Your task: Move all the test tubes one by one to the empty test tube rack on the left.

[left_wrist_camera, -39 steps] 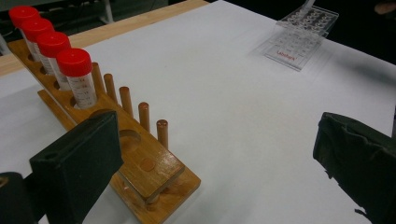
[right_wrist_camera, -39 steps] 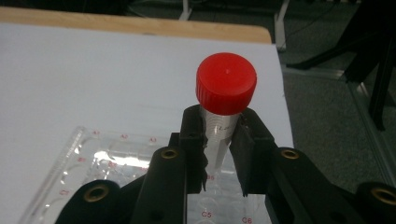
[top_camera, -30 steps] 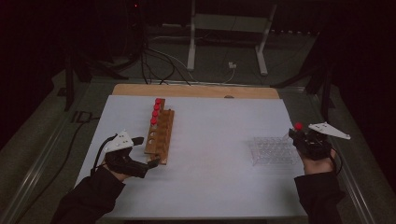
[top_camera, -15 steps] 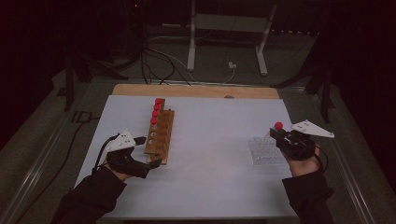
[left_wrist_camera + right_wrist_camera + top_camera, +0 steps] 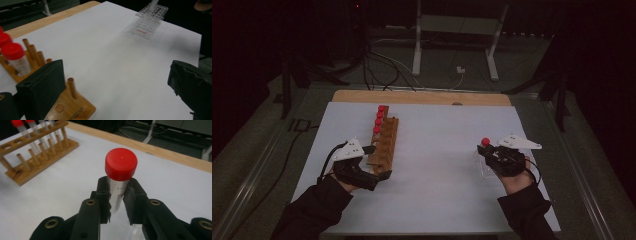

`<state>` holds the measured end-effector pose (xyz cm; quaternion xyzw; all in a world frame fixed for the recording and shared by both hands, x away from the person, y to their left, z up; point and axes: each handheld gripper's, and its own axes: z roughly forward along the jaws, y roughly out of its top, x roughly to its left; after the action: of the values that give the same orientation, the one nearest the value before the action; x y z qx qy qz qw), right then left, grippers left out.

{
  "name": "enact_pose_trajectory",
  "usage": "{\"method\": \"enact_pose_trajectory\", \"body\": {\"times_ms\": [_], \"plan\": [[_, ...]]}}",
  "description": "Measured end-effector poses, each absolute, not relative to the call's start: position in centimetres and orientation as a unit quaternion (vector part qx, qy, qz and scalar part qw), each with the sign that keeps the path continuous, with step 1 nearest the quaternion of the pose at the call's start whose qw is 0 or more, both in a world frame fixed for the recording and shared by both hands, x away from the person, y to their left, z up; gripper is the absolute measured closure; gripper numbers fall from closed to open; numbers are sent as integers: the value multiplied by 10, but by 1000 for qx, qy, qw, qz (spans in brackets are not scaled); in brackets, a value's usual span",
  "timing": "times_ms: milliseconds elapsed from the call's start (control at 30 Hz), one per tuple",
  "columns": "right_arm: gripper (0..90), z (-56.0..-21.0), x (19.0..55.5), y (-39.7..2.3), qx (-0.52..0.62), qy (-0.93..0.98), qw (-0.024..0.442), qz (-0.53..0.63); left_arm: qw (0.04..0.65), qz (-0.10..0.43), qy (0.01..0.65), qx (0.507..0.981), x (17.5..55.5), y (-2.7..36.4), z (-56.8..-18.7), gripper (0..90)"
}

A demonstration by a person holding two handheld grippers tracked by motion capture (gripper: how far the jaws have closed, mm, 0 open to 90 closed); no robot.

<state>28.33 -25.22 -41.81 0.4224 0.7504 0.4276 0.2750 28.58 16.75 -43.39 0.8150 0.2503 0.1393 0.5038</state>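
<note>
The right gripper (image 5: 117, 202) pinches 1 red-capped tube (image 5: 120, 177) upright between its jaws, likely for transfer; the left gripper (image 5: 120, 85), jaws spread, steadies the wooden rack (image 5: 67, 105).

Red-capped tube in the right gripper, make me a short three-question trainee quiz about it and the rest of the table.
1. True or false: the right gripper is shut on the red-capped tube.
2. The left gripper is at the near end of which thing? A) clear plastic rack B) wooden rack C) cable
3. Fill in: the tubes left in the wooden rack stand at its ___ end.

Key: 1 true. 2 B. 3 far.
</note>
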Motion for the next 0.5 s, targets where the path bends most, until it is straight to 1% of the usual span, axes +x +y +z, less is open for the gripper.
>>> {"method": "enact_pose_trajectory", "body": {"times_ms": [500], "plan": [[742,-438,276,-206,368,798,228,420,513,120,212,823,288,137,-422,20]]}}
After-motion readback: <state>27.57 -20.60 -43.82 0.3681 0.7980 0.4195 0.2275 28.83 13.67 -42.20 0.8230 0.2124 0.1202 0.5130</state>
